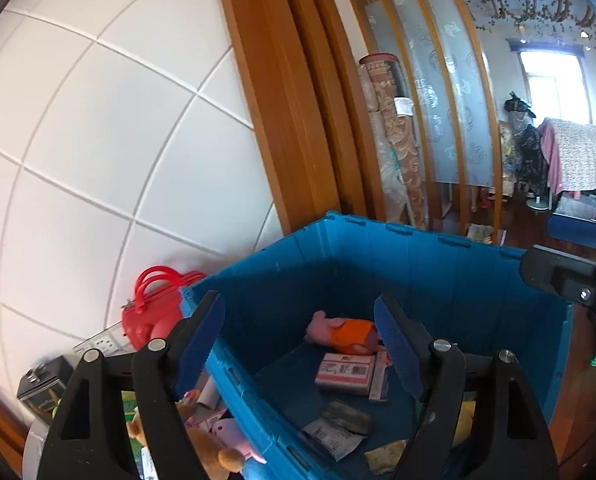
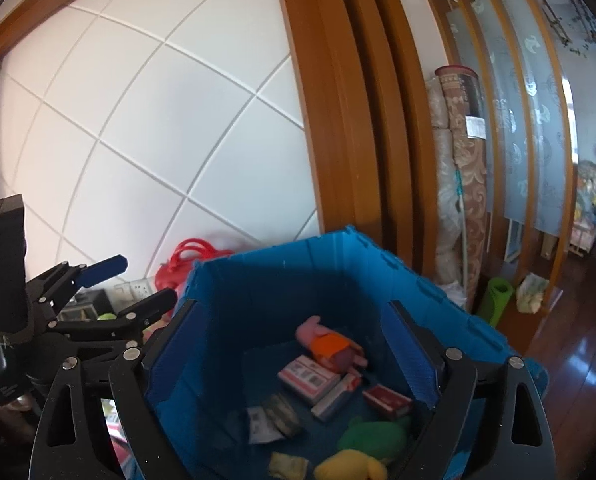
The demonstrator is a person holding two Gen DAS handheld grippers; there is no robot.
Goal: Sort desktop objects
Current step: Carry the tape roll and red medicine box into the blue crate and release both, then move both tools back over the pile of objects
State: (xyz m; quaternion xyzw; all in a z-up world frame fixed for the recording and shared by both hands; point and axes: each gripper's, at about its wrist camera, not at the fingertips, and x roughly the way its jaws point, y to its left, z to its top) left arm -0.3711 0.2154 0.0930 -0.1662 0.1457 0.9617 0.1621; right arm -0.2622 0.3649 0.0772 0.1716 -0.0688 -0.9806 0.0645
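Both my left gripper (image 1: 301,344) and right gripper (image 2: 294,352) hang spread and empty over the blue crate (image 2: 258,288). It holds a pink plush pig (image 2: 329,346) and small boxes, backed by a white tiled wall (image 1: 98,120) and wooden frame (image 2: 329,100)

Between the spread jaws of both grippers sits the blue crate (image 2: 337,280), hard moulded plastic with a dull, ribbed wall. On its floor, ahead of the jaws, lie a soft cloth pig toy (image 1: 339,334), a printed cardboard box (image 1: 345,372) with a slight sheen, and a crinkled foil-like packet (image 1: 329,436). Close under the right jaws are fuzzy plush toys, green (image 2: 377,434) and yellow (image 2: 347,466). The finger pads (image 1: 395,344) are blue, finely ridged rubber or plastic (I cannot tell which), set in matt black plastic frames with bright metal rivets. Left of the jaws stands a glossy red plastic bag (image 1: 154,312); beyond, varnished wood trim (image 2: 337,120) and smooth white wall panels (image 1: 98,120).
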